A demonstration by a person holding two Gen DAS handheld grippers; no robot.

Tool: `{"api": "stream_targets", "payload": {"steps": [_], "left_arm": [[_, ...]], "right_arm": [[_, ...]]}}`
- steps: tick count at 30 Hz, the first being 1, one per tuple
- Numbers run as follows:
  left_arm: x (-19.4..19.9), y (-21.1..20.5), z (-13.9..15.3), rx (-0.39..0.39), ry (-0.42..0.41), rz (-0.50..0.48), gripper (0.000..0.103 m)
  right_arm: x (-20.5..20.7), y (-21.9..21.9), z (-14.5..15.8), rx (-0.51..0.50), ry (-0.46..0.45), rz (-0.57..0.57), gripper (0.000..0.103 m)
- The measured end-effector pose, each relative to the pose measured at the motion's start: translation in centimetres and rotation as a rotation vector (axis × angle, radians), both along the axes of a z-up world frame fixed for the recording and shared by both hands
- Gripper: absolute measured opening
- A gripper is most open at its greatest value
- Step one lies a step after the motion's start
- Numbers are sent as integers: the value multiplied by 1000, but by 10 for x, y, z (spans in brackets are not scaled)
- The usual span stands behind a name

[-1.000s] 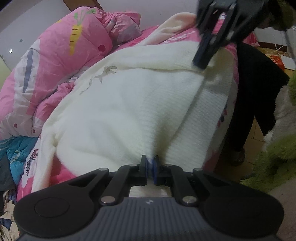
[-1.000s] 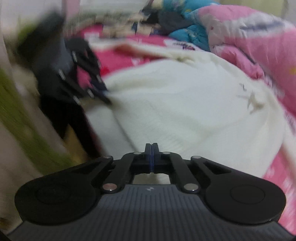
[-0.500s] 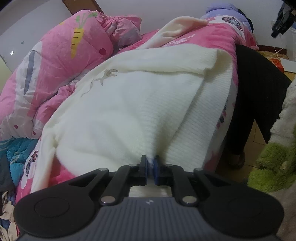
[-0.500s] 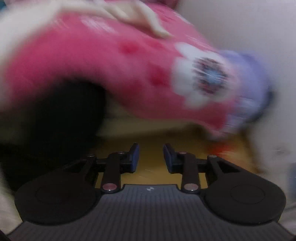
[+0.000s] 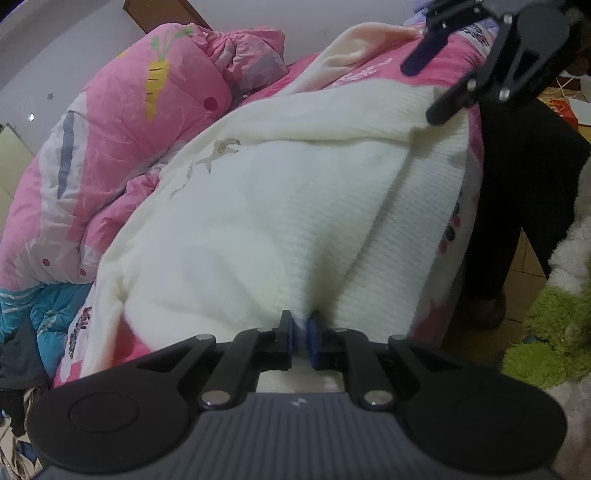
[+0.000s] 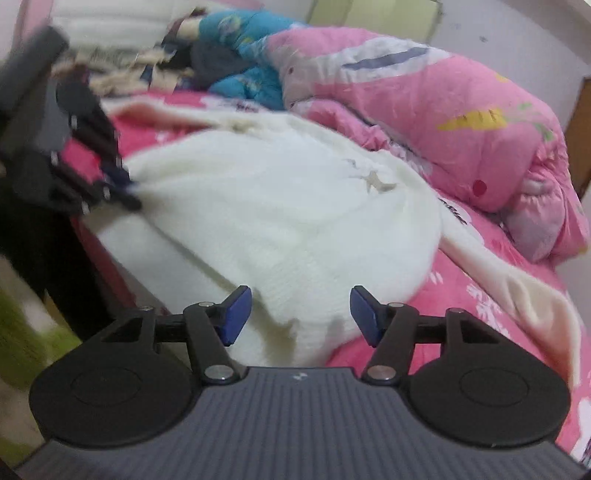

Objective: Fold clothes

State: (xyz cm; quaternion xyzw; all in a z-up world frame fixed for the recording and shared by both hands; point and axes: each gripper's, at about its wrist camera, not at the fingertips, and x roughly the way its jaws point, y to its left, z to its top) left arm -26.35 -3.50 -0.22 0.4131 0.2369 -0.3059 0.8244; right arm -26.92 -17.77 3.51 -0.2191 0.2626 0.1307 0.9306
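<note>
You are working over a bed covered with a bright pink flowered sheet, set against a pale wall with a brown wooden frame edge showing at the top. A bunched pink quilt printed with carrots lies heaped beyond the garment, to the left of your left gripper and to the right of your right one. Past it sits a crumpled blue printed cover among a jumble of darker clothes. A black cloth hangs over the bed's side to the right of your left gripper, above a tan tiled floor, where something fuzzy and green lies.

The cream knitted sweater is spread across the sheet directly ahead of both grippers, small embroidered marks on its far part, one long sleeve trailing off to the right of your right gripper.

Your left gripper is closed on a fold of the sweater's near edge, cream knit pinched between its blue pads. Your right gripper stands wide open, blue pads well apart, hovering just above the sweater's other edge; from the left wrist view it hangs at the upper right, near the far corner of the knit, and whether a finger touches the cloth is unclear.
</note>
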Motion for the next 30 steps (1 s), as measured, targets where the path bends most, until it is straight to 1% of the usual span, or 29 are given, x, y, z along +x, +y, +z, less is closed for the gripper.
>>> {"api": "stream_targets", "payload": {"steps": [1, 3, 4, 5, 6, 7, 8, 10, 13, 17, 19, 21, 25, 28, 30], "left_arm": [[0, 1, 1, -6, 3, 3, 7], [0, 3, 3, -13, 1, 7, 6], [-2, 3, 3, -8, -8, 3, 5], [-4, 3, 3, 2, -23, -4, 5], [-6, 3, 3, 12, -37, -12, 5], [-8, 3, 4, 20, -51, -18, 5], [-10, 4, 5, 21, -61, -21, 5], [-14, 6, 10, 12, -69, -23, 4], [-19, 15, 23, -9, -76, -22, 4], [-23, 29, 44, -42, -61, -13, 4], [-24, 38, 54, -68, -35, -10, 3], [-25, 45, 61, -99, -1, -13, 3], [-28, 54, 59, -114, 44, -34, 3], [-29, 60, 51, -114, 87, -49, 3], [-28, 64, 44, -116, 108, -54, 3]], "right_arm": [[2, 0, -3, -36, 4, 2, 53], [2, 1, -10, -94, 7, 3, 48], [1, 3, -14, -121, 7, 3, 43], [1, 3, -16, -138, 7, -1, 35], [3, 1, -17, -139, 4, -13, 30], [3, -1, -16, -133, -4, -30, 19], [3, -4, -14, -124, -15, -48, 11], [3, -10, -10, -79, -37, -73, 7], [-7, -26, 5, 40, -64, -95, 6], [-23, -63, 25, 264, -103, -121, 5], [-30, -82, 31, 376, -124, -129, 5], [-32, -98, 32, 463, -115, -149, 5], [-35, -117, 17, 568, -62, -202, 5], [-36, -126, 1, 597, -16, -259, 5], [-37, -132, -8, 636, 12, -287, 5]]}}
